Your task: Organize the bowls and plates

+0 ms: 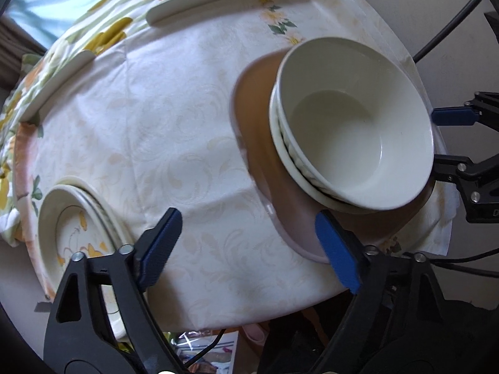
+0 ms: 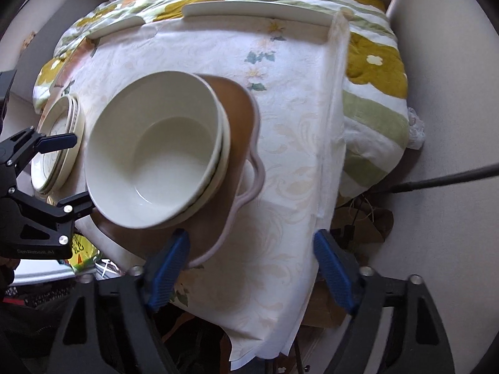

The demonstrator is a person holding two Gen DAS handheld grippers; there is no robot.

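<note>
A stack of white bowls (image 1: 352, 131) sits on a brown tray with a pink scalloped rim (image 1: 259, 143), also seen in the right wrist view: bowls (image 2: 156, 155), tray (image 2: 240, 131). A stack of floral plates (image 1: 75, 230) lies at the table's left edge, and shows in the right wrist view (image 2: 59, 143). My left gripper (image 1: 249, 249) is open and empty, above the cloth just short of the tray. My right gripper (image 2: 252, 268) is open and empty, its left finger (image 2: 168, 265) at the tray's near rim. Each gripper shows in the other's view, beside the bowls.
A white patterned cloth (image 1: 162, 131) covers the small table. Two long white dishes (image 2: 259, 11) lie along its far edge. A floral quilt (image 2: 374, 71) lies behind and right. Cables (image 2: 443, 177) and clutter sit below the table's near edge.
</note>
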